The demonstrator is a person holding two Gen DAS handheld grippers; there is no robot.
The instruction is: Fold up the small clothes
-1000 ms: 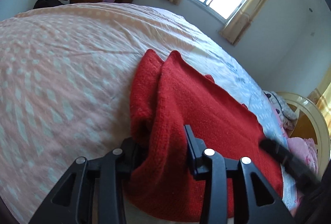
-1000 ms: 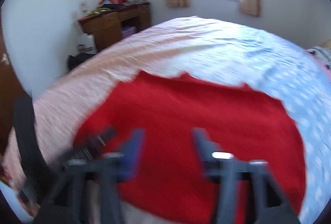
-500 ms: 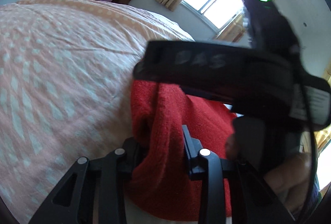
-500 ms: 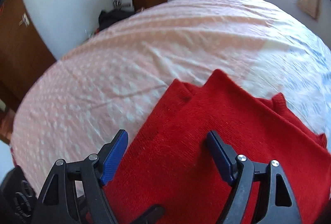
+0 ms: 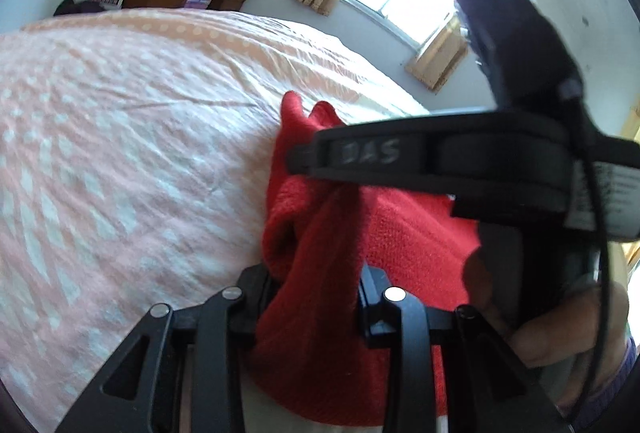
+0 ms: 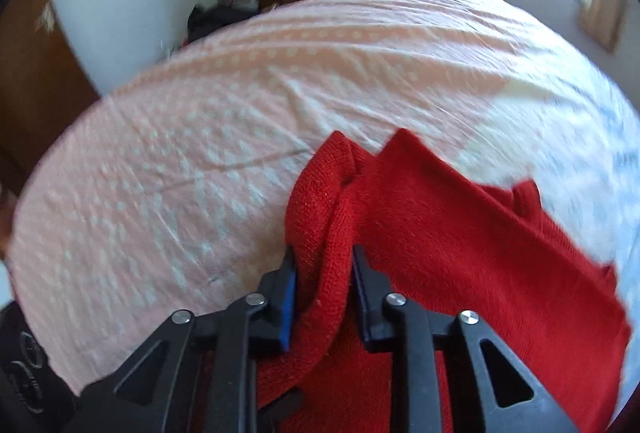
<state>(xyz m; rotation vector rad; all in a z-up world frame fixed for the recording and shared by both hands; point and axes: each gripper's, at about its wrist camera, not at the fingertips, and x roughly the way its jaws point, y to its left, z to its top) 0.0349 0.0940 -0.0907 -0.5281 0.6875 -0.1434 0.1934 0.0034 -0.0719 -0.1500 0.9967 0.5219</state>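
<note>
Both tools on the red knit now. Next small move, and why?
Probably lift both together and carry the pinched edge across. The left tool grips the bunched red knit; the right tool has just been closing and pinches the same folded edge, with the rest flat on the bed.

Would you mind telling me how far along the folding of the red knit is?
Done: the red knit lies on the bed with one edge already doubled over. In hand: the left gripper is clamped on the bunched edge; the right gripper has just been closing its jaws on the same edge. Left: carrying it across and flattening.
</note>
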